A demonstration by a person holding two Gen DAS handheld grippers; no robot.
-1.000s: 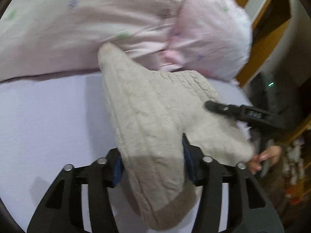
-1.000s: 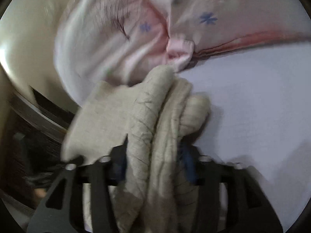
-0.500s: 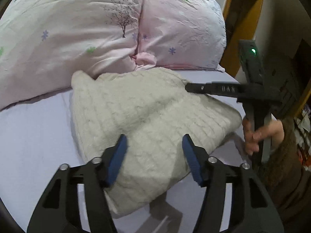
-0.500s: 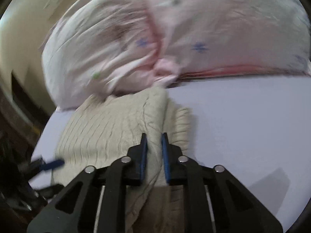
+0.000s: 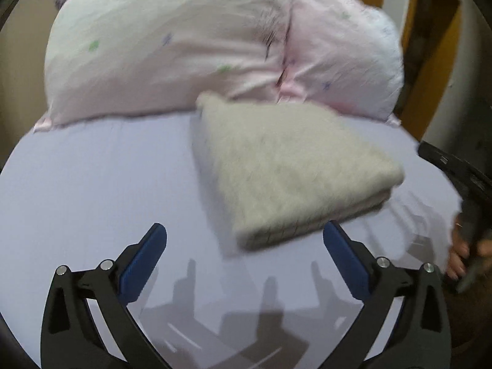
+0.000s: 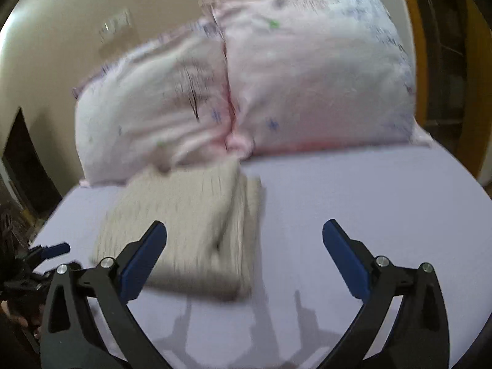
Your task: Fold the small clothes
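Left wrist view: left gripper (image 5: 244, 240) spread wide, empty, above bare lavender bed sheet (image 5: 92, 178). Folded cream knit sweater (image 5: 286, 169) lies flat, far edge touching pink pillows (image 5: 172, 52). Right gripper (image 6: 244, 240) likewise wide, empty.

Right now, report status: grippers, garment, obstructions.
Left hand-held gripper open, empty. Right hand-held gripper open, empty. Cream knit folded flat on sheet, touching pillows. Nothing blocking.

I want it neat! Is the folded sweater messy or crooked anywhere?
Mostly neat. The cream sweater lies folded flat on the bed sheet, but in the right wrist view one lower layer pokes out along its right edge, so the layers are not quite lined up. The pictures are blurry.
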